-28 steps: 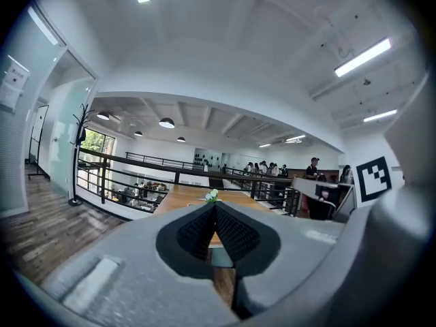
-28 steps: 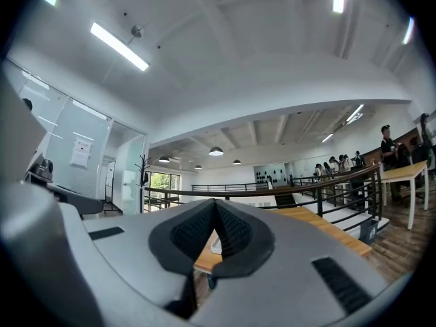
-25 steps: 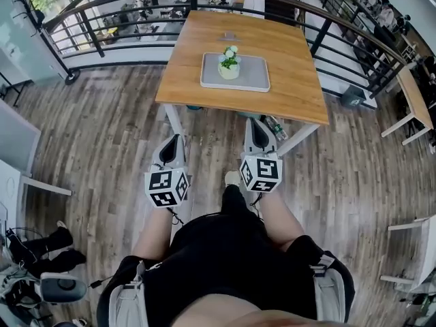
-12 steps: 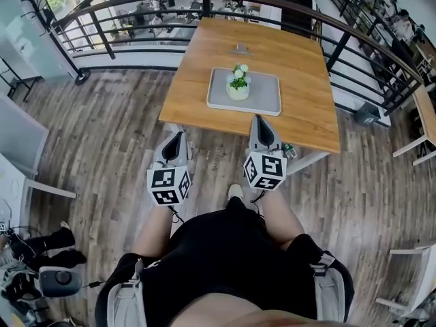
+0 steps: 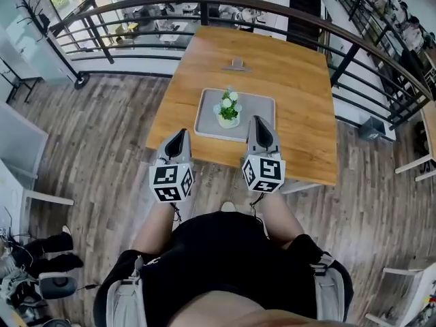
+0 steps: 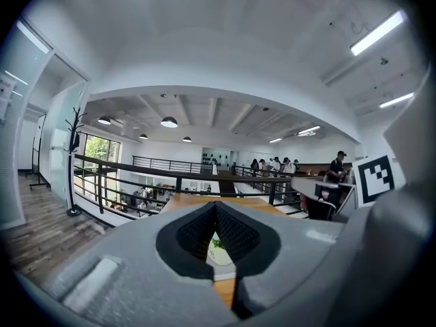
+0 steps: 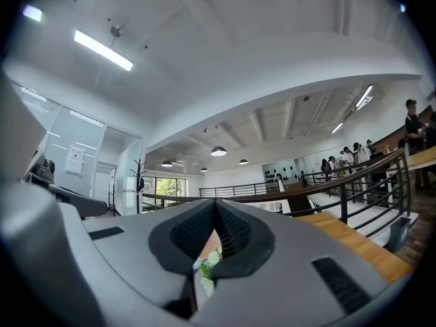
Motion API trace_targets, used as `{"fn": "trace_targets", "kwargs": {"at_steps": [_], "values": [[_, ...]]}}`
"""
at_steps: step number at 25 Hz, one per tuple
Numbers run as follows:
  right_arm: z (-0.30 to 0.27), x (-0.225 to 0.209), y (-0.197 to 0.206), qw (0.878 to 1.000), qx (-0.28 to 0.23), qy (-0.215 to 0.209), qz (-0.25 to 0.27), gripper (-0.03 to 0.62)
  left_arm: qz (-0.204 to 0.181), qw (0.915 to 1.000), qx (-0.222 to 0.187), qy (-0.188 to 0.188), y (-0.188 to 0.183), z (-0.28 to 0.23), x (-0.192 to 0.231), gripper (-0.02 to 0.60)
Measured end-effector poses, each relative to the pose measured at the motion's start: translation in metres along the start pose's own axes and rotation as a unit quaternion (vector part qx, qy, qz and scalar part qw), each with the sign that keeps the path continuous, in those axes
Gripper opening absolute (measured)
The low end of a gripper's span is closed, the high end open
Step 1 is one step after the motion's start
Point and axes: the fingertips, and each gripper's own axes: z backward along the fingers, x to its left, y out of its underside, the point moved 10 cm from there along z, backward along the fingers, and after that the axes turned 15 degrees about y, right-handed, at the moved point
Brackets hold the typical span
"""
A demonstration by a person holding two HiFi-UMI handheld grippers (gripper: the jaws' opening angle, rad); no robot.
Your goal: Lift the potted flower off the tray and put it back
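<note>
The potted flower (image 5: 228,110), white blooms in a pale pot, stands on the grey tray (image 5: 257,107) near the front of the wooden table (image 5: 293,67). Both grippers are held side by side, pointing at the table. My left gripper (image 5: 180,134) is shut and empty, its tip over the table's near edge, left of the tray. My right gripper (image 5: 258,120) is shut and empty, its tip by the tray's front right corner, apart from the pot. In the left gripper view the pot (image 6: 218,246) shows below the closed tips (image 6: 215,205). In the right gripper view the blooms (image 7: 208,260) show below the closed tips (image 7: 215,202).
A small grey object (image 5: 236,65) lies on the far part of the table. A dark curved railing (image 5: 136,9) runs behind and to the right of the table. A white desk corner (image 5: 27,182) stands at the left, and a bin (image 5: 372,128) beyond the railing at the right.
Both grippers have come forward together from over the floor to the table's near edge. The table, tray and flower now sit closer in view. Both stayed shut.
</note>
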Motion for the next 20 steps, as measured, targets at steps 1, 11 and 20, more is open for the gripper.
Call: {"fn": "trace_targets", "kwargs": {"at_steps": [1, 11, 20], "values": [[-0.012, -0.006, -0.001, 1.0, 0.002, -0.002, 0.001, -0.002, 0.001, 1.0, 0.001, 0.001, -0.004, -0.014, 0.001, 0.015], [-0.085, -0.018, -0.003, 1.0, -0.013, 0.002, -0.012, -0.002, 0.018, 0.9997, -0.013, 0.013, -0.022, -0.069, 0.025, 0.015], [-0.112, 0.013, -0.004, 0.999, -0.031, -0.023, -0.026, 0.162, 0.013, 0.9999, 0.002, 0.006, -0.018, -0.074, 0.068, 0.015]]}}
